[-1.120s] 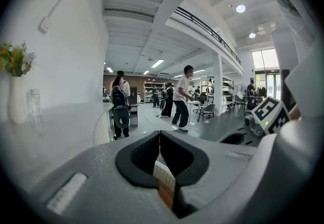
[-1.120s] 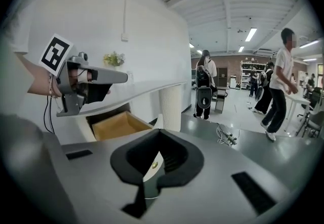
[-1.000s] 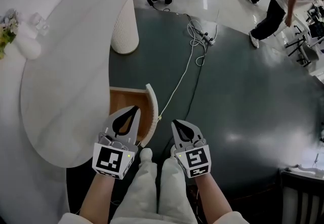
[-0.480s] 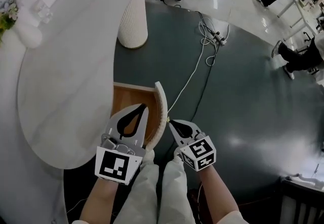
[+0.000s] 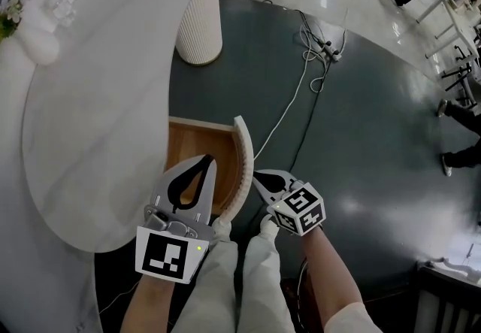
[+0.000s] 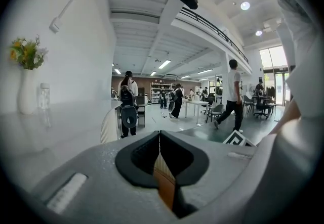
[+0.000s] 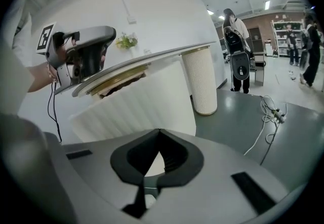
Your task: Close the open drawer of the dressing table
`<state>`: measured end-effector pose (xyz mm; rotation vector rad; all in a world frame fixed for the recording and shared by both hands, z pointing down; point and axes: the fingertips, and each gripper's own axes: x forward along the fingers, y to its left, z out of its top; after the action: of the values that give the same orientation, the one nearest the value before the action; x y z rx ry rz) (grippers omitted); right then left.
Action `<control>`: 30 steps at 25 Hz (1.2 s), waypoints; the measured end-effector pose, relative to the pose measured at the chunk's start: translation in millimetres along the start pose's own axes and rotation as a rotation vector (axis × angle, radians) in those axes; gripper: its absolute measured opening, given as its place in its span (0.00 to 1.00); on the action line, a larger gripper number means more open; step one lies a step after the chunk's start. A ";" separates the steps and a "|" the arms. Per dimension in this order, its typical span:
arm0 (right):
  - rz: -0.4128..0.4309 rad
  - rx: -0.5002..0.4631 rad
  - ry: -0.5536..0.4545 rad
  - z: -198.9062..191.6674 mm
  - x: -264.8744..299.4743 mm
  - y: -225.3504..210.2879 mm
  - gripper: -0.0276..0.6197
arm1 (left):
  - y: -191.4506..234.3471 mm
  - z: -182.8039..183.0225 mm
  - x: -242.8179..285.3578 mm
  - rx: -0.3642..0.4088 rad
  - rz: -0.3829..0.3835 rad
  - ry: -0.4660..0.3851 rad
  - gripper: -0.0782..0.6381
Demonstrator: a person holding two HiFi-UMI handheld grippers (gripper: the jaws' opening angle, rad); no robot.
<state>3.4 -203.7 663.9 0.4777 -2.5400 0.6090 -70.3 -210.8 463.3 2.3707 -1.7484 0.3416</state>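
Either side of the front edge of the open drawer (image 5: 189,146), left claw (image 5: 204,163) and right claw (image 5: 258,176) sit pinched together.

From the head: faces forward and steeply down, from well above the near edge of the white rounded table (image 5: 90,143), onto the open wooden drawer with a ribbed white front (image 5: 192,155) and both grippers close below.

From the left gripper (image 5: 204,161): looks about level along its jaws, low over the table's near edge, out toward the far hall.

From the right gripper (image 5: 255,174): looks along its jaws from beside the table, very near the drawer front, rolled so that the table's edge runs aslant overhead.

Shared by all three: the white ribbed cylindrical leg (image 5: 199,23) and the white vase of flowers (image 5: 37,65). Also caught in the right gripper view: the left gripper, up at the left. Caught in the left gripper view: the right gripper's marker cube, low at the right.
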 end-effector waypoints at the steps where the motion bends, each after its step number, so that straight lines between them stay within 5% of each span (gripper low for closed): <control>1: 0.004 -0.007 0.000 0.7 0.5 0.3 0.04 | 2.4 0.4 -1.5 -0.001 0.004 0.002 0.13; 30: 0.119 -0.055 -0.016 22.6 57.4 39.2 0.04 | 72.2 0.3 -53.1 0.042 0.162 0.017 0.13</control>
<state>-69.1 -194.5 663.4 0.3148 -2.6068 0.5781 -154.3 -183.6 448.2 2.2520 -1.9489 0.4231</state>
